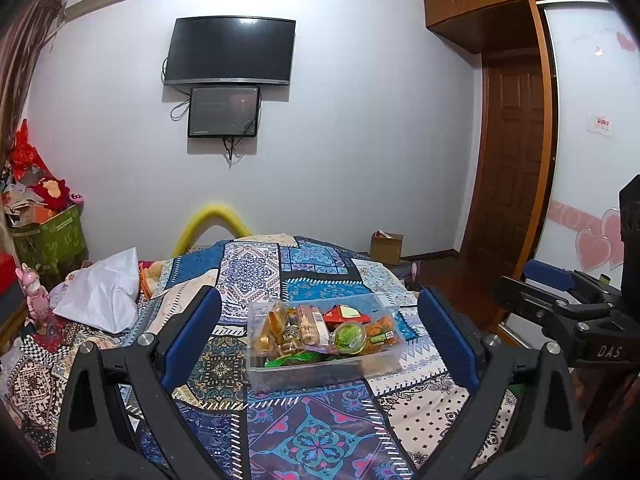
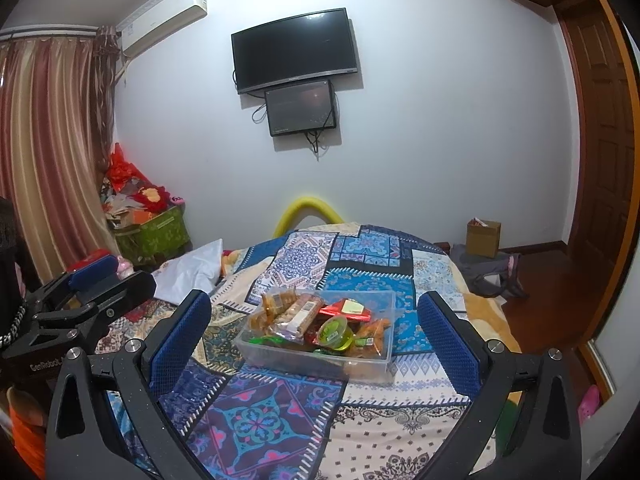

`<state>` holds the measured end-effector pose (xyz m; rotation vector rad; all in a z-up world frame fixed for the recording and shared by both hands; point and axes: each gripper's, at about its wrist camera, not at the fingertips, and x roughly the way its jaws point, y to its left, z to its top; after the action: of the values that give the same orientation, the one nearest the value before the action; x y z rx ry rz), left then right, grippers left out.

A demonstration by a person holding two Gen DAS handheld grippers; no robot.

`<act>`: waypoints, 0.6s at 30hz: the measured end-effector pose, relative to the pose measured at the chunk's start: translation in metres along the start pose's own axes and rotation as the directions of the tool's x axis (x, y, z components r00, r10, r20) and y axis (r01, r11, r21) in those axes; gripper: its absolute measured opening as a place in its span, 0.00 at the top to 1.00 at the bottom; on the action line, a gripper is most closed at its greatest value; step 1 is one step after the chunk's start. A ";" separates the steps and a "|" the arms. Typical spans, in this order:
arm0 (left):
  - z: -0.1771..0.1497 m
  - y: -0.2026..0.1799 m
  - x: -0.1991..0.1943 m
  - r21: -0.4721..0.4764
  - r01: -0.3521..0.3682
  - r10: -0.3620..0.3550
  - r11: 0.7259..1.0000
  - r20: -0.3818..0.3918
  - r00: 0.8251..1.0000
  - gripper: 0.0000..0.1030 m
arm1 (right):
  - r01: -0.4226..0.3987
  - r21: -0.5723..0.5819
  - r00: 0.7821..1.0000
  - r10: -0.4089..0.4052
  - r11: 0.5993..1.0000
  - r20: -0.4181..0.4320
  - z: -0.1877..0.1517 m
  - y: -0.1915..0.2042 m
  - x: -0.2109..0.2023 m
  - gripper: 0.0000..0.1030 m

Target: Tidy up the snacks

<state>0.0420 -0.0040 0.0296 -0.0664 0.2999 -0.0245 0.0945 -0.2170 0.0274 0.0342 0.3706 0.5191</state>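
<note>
A clear plastic box (image 1: 376, 364) (image 2: 372, 368) sits on the patchwork bedspread (image 1: 312, 432) (image 2: 256, 412), filled with several wrapped snacks. Among them are a green jelly cup (image 1: 349, 336) (image 2: 334, 332), a red packet (image 1: 345, 313) (image 2: 347, 307) and a long wafer pack (image 1: 310, 322) (image 2: 299, 314). My left gripper (image 1: 320, 340) is open, its blue pads either side of the box and short of it. My right gripper (image 2: 314, 336) is open too, nothing between its fingers. Each gripper shows at the edge of the other's view: the right gripper (image 1: 560, 300), the left gripper (image 2: 92, 288).
A white pillow (image 1: 102, 294) (image 2: 188, 274) lies at the bed's left. A green bin of clutter (image 1: 48, 236) (image 2: 154, 228) stands by the curtain. A cardboard box (image 1: 386, 246) (image 2: 483, 237) and grey bag (image 2: 488, 276) rest on the wooden floor near the door (image 1: 512, 160).
</note>
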 end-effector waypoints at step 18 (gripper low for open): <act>-0.003 -0.002 0.002 0.008 0.020 -0.020 1.000 -0.009 1.000 0.03 | 0.003 0.004 1.000 -0.003 1.000 -0.006 0.000 -0.002 0.000 0.00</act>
<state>0.0432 -0.0060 0.0262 -0.0608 0.3076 -0.0459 0.0954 -0.2187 0.0268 0.0357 0.3776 0.5159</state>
